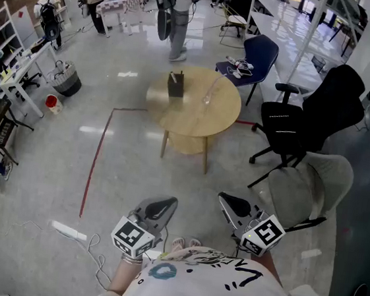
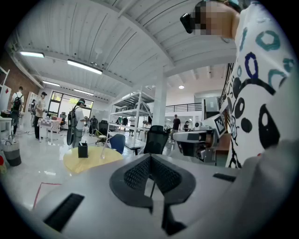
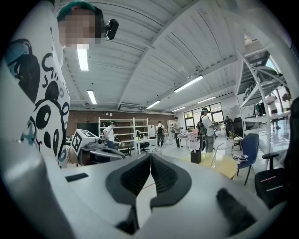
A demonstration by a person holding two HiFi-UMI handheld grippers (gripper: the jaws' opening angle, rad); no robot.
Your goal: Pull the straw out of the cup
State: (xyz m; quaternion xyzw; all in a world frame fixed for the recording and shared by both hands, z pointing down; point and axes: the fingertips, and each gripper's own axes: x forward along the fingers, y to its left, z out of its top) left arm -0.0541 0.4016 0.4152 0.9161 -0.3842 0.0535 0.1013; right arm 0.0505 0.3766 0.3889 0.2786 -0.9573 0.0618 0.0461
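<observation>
Nearest, close to the chest: left hand-held gripper (image 1: 157, 208) and right hand-held gripper (image 1: 232, 208), each with jaws pressed together on nothing. Far ahead, well apart from both: clear cup (image 1: 206, 101) on round wooden desk (image 1: 188, 121), straw (image 1: 214, 86) near upright, top tilted right. Probably nearer the right side. Shiny grey floor (image 1: 123, 163), office chairs (image 1: 316, 106) right.

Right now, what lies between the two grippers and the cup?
In the head view, only floor and part of the round table lie between the left gripper, the right gripper and the cup.
</observation>
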